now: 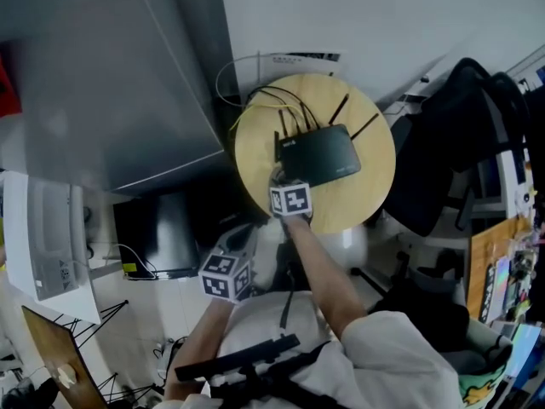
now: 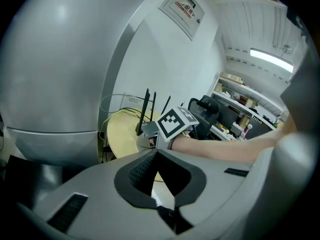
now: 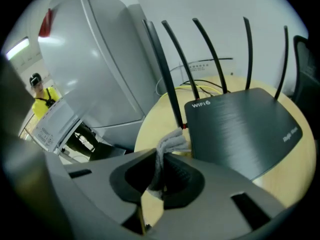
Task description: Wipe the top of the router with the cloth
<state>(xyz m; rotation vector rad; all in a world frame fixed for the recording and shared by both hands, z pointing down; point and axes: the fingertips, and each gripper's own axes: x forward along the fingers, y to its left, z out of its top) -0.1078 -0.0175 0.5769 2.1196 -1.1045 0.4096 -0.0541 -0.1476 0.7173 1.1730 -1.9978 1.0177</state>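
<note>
A black router with several upright antennas lies on a round wooden table. In the right gripper view the router fills the right side, with "WIFI6" printed on its lid. My right gripper is shut on a bunched grey-white cloth, which pokes out past the jaws and sits at the router's near left corner by one antenna's base. From the head view that gripper hovers at the router's near edge. My left gripper is shut on nothing, held low beside the table, off its edge.
A big grey cabinet stands close to the table's left. Yellow and black cables loop behind the router. A black office chair crowds the right side, with cluttered shelves beyond. A white box stands at the far left.
</note>
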